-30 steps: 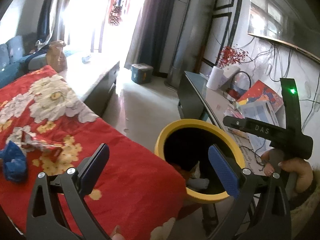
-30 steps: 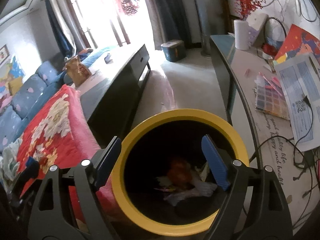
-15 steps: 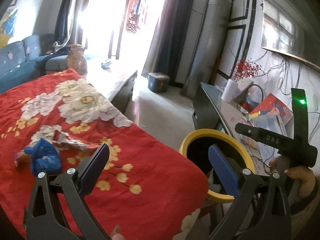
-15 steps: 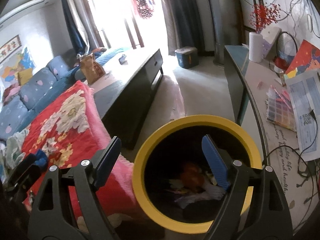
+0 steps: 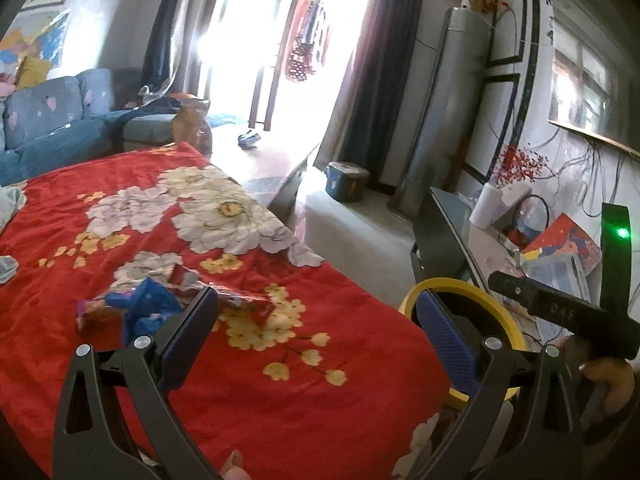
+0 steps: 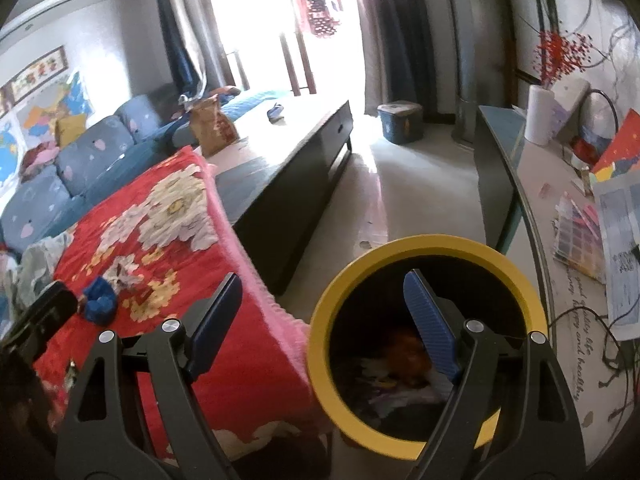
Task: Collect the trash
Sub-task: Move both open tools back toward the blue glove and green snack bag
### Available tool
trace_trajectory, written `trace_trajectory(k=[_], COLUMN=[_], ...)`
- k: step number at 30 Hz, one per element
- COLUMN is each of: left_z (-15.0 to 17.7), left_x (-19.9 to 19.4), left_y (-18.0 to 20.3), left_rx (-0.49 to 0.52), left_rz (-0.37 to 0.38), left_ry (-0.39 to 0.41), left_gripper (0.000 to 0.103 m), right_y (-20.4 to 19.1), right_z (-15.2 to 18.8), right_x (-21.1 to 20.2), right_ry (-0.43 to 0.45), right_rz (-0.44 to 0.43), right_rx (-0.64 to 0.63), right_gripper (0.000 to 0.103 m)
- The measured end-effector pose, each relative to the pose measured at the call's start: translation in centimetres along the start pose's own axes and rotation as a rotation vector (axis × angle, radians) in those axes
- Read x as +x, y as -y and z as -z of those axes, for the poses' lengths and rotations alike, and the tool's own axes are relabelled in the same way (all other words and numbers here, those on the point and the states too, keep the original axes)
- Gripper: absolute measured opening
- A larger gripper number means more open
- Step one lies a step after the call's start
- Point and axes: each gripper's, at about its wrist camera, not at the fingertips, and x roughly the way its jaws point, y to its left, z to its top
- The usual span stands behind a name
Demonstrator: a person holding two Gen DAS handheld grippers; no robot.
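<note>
A crumpled blue wrapper and a foil wrapper lie on the red flowered blanket; the blue wrapper also shows in the right wrist view. My left gripper is open and empty above the blanket, just right of the wrappers. The yellow-rimmed trash bin stands beside the blanket and holds several pieces of trash. Its rim shows in the left wrist view. My right gripper is open and empty over the bin's left rim.
A dark low table stands beyond the blanket. A desk with papers and cables runs along the right. A blue sofa is at the far left. A small blue box sits on the floor.
My left gripper has swung left from the bin over the blanket, toward the wrappers. My right gripper has drawn back and left from the bin's opening. Both stayed open.
</note>
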Motion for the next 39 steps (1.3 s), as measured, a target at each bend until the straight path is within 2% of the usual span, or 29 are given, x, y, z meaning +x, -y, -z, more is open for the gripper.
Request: trace_trajectory(k=[16,24,30,39], left_z=[-0.5,-0.4,0.5,2.3], left_x=[-2.6,-3.7,-4.4,-4.9], left_y=[-4.6,-7.1,-9.3,-11.4], left_rx=[-0.071,-0.114,-0.149,-0.191], left_rz=[-0.084,-0.136,-0.193,-0.239], left_ry=[0.043,0.049,0.023,-0.045], left_gripper=[0.096,0.096,0.096,0.096], right_y=[-4.6,-7.7,-10.3,-14.3], right_z=[1.1,1.8,1.8,1.2], right_x=[0.1,0.7,1.9,3.4], right_ry=[-0.033,-0.063,-0.097,-0.128], right_rz=[-0.059,-0.124,-0.177,-0.278], right_rx=[-0.097,-0.162,-0.192,-0.229], right_gripper=[0.075,0.075,0.075,0.075])
